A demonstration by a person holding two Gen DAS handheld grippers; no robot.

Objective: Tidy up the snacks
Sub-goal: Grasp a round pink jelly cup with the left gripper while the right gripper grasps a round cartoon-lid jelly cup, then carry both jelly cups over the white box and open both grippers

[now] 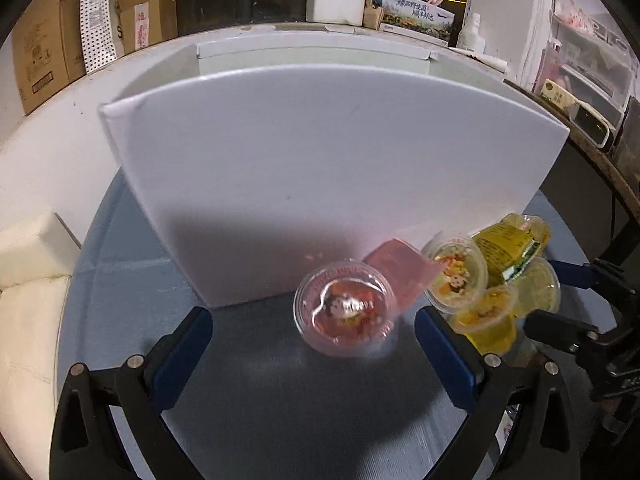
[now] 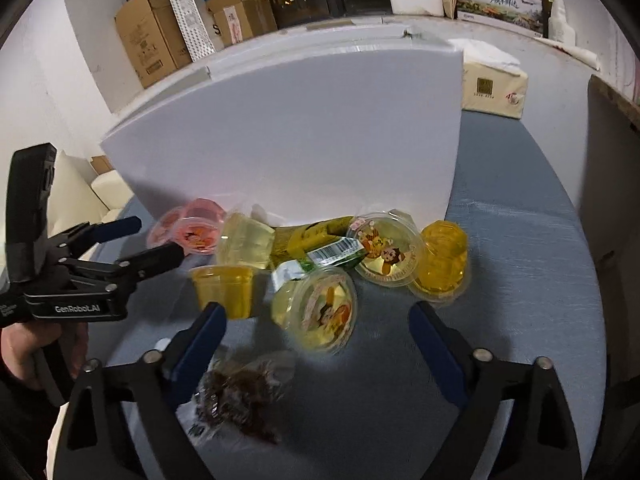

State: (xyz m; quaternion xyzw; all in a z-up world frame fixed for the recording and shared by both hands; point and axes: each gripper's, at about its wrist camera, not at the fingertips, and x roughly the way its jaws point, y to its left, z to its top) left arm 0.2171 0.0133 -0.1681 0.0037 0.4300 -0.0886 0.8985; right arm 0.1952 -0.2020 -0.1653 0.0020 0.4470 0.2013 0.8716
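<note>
A red jelly cup (image 1: 345,314) lies on its side on the blue table, between and just ahead of my open left gripper (image 1: 314,336). A second pink cup (image 1: 396,268) lies behind it. Several yellow jelly cups (image 1: 456,272) and a yellow-green packet (image 1: 506,246) are piled to the right. In the right wrist view, my open right gripper (image 2: 318,330) faces a yellow jelly cup (image 2: 320,314) lying on its side. More yellow cups (image 2: 386,250) and the red cups (image 2: 196,234) lie beyond. The left gripper (image 2: 158,240) shows at the left, open. A white open box (image 1: 320,176) stands behind the snacks.
A clear bag of dark dried fruit (image 2: 240,392) lies near my right gripper's left finger. A tissue pack (image 2: 494,88) sits right of the white box (image 2: 300,128). Cardboard boxes (image 2: 152,40) stand against the back wall. A cream cushion (image 1: 32,252) is left of the table.
</note>
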